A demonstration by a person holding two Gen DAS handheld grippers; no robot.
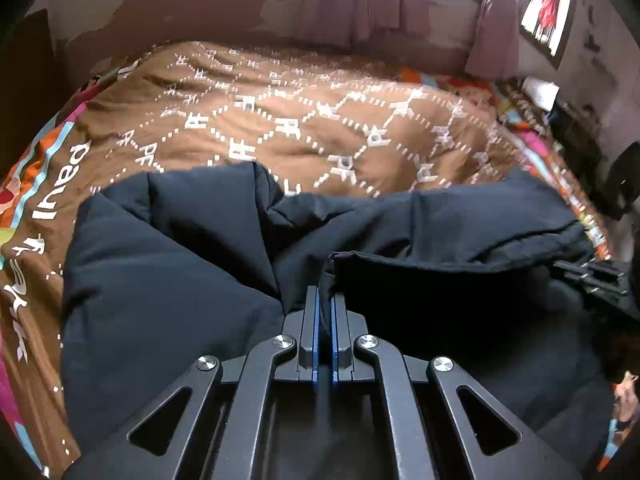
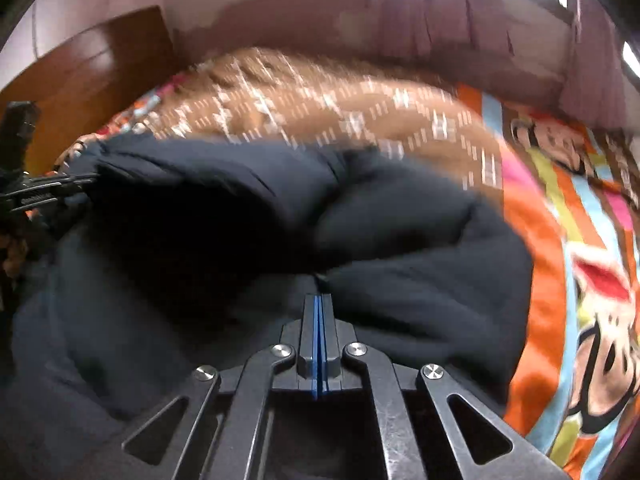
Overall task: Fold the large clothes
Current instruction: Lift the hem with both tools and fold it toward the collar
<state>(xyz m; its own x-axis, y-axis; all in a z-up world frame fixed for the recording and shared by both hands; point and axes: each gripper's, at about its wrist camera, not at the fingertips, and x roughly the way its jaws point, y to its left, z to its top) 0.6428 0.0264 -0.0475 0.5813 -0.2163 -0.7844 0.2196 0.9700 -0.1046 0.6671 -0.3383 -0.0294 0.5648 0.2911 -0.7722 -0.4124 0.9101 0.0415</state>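
A dark navy padded jacket [image 1: 180, 260] lies bunched on a brown blanket [image 1: 320, 120] with white letters. My left gripper [image 1: 325, 292] is shut, and a hem of the jacket is pinched between its blue pads. My right gripper [image 1: 592, 278] shows at the jacket's right edge. In the blurred right wrist view, my right gripper [image 2: 319, 298] is shut with its tips at a fold of the jacket [image 2: 420, 280]. My left gripper [image 2: 60, 186] grips the jacket's far left edge there. The brown blanket [image 2: 320, 112] lies beyond.
A bright cartoon-print sheet [image 2: 560, 240] covers the bed under the blanket. A wooden headboard [image 2: 92, 68] stands at one end. Purple curtains [image 1: 380, 0] hang on the far wall beside a window [image 1: 548, 0]. Clutter sits at the bed's far right corner [image 1: 540, 88].
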